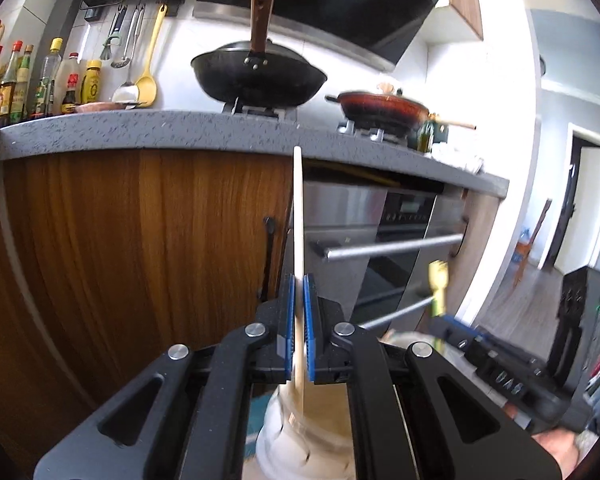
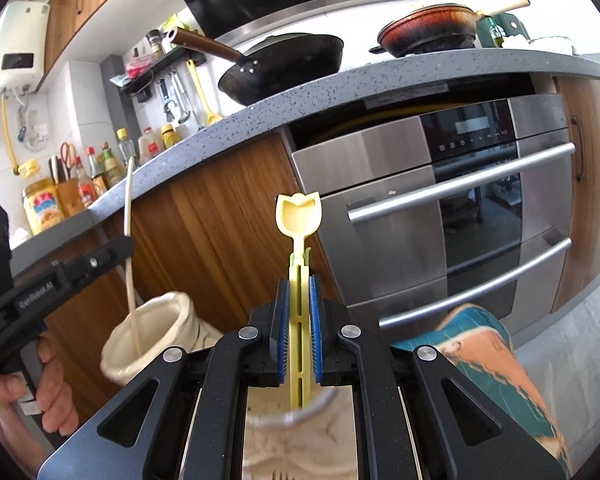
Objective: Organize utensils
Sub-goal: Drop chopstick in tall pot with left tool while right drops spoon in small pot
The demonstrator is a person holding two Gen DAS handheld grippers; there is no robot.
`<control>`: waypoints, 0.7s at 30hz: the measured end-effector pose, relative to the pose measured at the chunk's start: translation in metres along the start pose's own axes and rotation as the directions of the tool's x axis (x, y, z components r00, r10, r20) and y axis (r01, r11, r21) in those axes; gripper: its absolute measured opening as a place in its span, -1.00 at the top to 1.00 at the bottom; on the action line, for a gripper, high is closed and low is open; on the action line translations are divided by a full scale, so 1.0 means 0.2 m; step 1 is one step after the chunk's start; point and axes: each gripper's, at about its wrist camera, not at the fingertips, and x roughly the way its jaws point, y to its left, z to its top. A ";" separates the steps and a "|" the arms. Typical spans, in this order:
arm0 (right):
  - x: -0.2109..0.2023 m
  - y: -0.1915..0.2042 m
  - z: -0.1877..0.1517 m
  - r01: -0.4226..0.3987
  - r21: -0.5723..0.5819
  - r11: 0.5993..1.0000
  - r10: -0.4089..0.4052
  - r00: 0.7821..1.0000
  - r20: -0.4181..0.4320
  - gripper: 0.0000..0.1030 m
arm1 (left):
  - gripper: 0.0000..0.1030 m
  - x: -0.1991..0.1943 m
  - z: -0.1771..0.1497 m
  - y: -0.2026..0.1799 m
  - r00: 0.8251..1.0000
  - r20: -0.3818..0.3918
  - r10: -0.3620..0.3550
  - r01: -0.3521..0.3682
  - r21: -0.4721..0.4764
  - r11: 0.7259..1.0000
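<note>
Two handheld grippers are present, each black with blue ribbed pads.

The left gripper (image 1: pixel 299 308) is clamped on one thin, flat, pale wooden stick (image 1: pixel 299 216). Its long axis is near upright; the top end reaches to the level of the grey speckled counter (image 1: pixel 140 132), and the lower end goes down into the mouth of a cream ceramic holder (image 1: pixel 300 436), glossy with a wavy rim, directly below the pads.

The right gripper (image 2: pixel 299 308) is clamped on one yellow plastic utensil (image 2: pixel 299 216) with a slotted handle and a tulip-shaped head. It stands upright, head uppermost, with its lower end at the rim of a second pale holder (image 2: pixel 296 432), which is blurred.

In the right wrist view the first holder stands to the left with the stick in it.

Behind stand wood-grain cabinet doors (image 1: pixel 140 240) and a brushed steel oven (image 2: pixel 440 208) with two bar handles. Two pans sit on the stove: one black wok (image 1: pixel 260 76) with a brown handle, and one reddish-brown pan (image 1: pixel 380 108).
</note>
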 end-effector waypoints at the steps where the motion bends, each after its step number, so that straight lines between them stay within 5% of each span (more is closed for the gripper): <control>1: -0.01 0.00 -0.01 0.003 -0.004 1.000 -0.003 1.000 -0.003 0.79 | 0.91 -0.02 -0.02 -0.01 1.000 -0.011 0.005 -0.005 0.015 1.000; 8: -0.07 0.02 -0.06 0.012 -0.038 0.999 -0.014 0.999 -0.039 0.79 | 0.91 -0.09 -0.10 -0.05 0.995 -0.095 0.033 -0.027 0.067 0.997; 14: -0.06 0.03 -0.06 0.017 -0.048 0.999 -0.020 0.998 -0.058 0.79 | 0.90 -0.10 -0.12 -0.09 0.994 -0.093 0.062 -0.051 0.114 0.992; 21: -0.07 0.02 -0.06 0.019 -0.046 0.999 -0.022 0.998 -0.062 0.78 | 0.20 -0.13 -0.11 -0.07 0.995 -0.068 0.077 -0.070 0.102 0.992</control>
